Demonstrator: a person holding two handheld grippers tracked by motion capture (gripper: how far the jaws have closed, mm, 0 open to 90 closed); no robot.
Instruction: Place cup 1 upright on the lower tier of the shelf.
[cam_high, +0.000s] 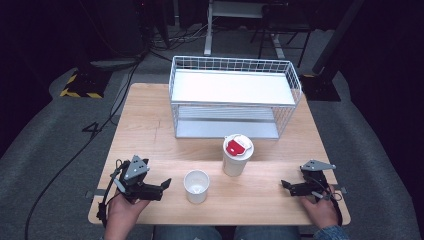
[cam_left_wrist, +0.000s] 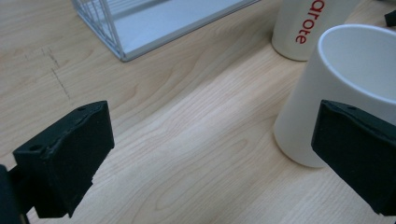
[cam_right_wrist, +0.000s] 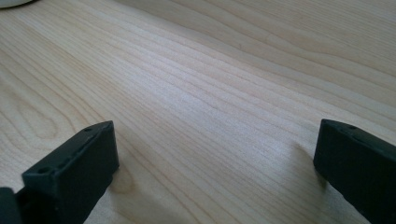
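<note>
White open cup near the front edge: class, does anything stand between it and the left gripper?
Nothing visible does. The left gripper points at the white open cup across bare table, jaws open. In the left gripper view the cup sits just ahead by one jaw. The lidded tumbler stands beyond it.

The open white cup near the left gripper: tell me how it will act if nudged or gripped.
The cup looks empty, so it is probably light and would slide on the smooth table rather than resist. It seems narrower at its base, so a push near the rim may tip it. Its walls look thin; a hard squeeze might dent it.
</note>
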